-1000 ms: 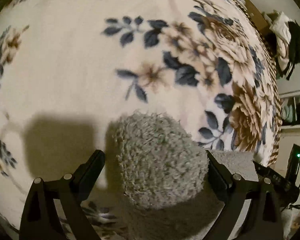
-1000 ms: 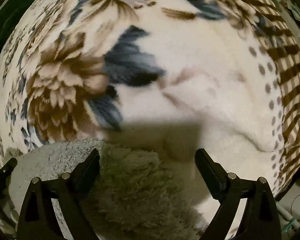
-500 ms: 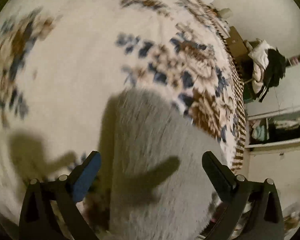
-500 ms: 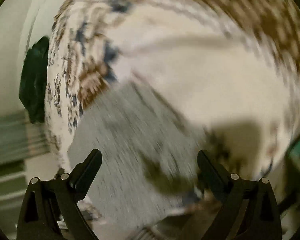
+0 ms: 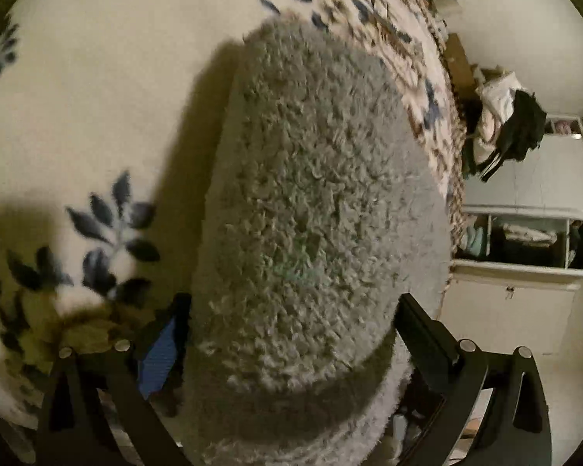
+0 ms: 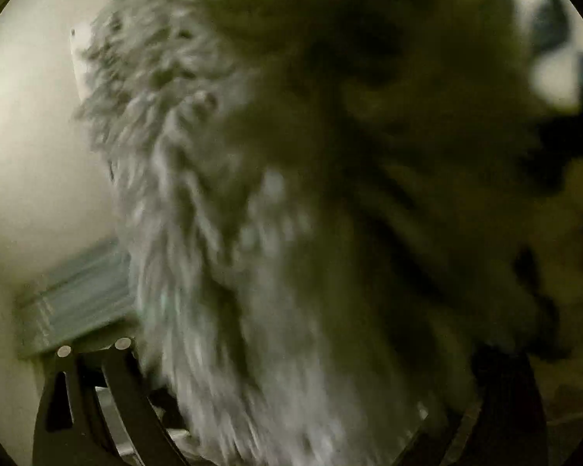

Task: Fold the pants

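The fuzzy grey pants (image 5: 311,194) lie as a thick folded bundle on the cream floral blanket (image 5: 97,97). My left gripper (image 5: 291,322) points down over their near end. Its jaws stand wide, with the bundle filling the gap and the blue pad (image 5: 159,353) of the left finger showing bare beside it. The right wrist view is blurred. There the pants (image 6: 213,272) hang close in front of the lens and fill the gap of my right gripper (image 6: 303,380), whose jaws are opening. Its right finger is lost in shadow.
The bed's patterned edge runs down the right of the left wrist view. Beyond it stand a white shelf unit (image 5: 524,240) and a heap of clothes (image 5: 505,124). A pale wall (image 6: 31,136) shows left of the pants in the right wrist view.
The left gripper let the bunched cloth go, drew back, and now has the folded bundle between its fingers again. The right gripper swung off the blanket and rolled close against the pants.
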Motion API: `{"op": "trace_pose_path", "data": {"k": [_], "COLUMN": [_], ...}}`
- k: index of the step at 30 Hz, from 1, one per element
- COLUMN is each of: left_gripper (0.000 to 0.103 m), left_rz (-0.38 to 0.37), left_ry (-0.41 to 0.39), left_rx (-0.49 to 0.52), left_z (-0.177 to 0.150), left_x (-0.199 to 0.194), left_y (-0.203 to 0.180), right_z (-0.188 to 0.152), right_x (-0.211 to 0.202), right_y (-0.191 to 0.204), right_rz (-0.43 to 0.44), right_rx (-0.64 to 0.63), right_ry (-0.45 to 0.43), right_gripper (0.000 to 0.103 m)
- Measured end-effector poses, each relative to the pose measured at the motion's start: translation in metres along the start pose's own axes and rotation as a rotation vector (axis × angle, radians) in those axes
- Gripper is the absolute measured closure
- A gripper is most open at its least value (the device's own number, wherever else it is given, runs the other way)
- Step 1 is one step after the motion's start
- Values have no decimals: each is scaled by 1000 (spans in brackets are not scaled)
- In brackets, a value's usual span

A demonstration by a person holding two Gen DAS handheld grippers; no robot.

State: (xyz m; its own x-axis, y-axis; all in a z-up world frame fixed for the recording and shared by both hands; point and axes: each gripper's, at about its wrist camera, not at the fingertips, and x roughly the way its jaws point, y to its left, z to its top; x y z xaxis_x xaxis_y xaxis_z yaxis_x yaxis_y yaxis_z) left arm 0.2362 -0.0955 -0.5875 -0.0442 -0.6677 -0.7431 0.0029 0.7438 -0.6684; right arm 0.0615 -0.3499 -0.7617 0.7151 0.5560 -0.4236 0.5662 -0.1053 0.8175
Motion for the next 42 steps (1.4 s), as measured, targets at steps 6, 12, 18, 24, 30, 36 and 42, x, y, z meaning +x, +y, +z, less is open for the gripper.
{"op": "trace_pose_path", "data": {"k": [6, 12, 18, 24, 30, 36, 42], "left_gripper": [29, 52, 54, 54, 54, 54, 53], "left_rz": [21, -26, -82, -144, -134, -106, -23], "left_ry": [-1, -31, -75, -137, -197, -254, -219], "left_rx": [38, 79, 95, 120, 167, 184, 168], "left_z": [5, 3, 19, 81, 183, 312, 389], "left_x": [-2, -22, -51, -93, -121, -119, -81], "left_y": [-6, -16, -34, -62, -74, -49, -7], "right_z": [-8, -25, -45, -40, -4, 51, 113], "right_x": [3, 1, -4, 0, 49, 157, 256], "right_y": [10, 46, 113, 211, 298, 379, 387], "right_rz": [-16, -49, -93, -100, -75, -69, -149], "right_rx": [-18, -119, -258, -401, -468, -556, -568], "right_ry": [-39, -70, -88, -114, -136, -188, -161], "right_gripper": [35, 60, 62, 62, 62, 62, 62]}}
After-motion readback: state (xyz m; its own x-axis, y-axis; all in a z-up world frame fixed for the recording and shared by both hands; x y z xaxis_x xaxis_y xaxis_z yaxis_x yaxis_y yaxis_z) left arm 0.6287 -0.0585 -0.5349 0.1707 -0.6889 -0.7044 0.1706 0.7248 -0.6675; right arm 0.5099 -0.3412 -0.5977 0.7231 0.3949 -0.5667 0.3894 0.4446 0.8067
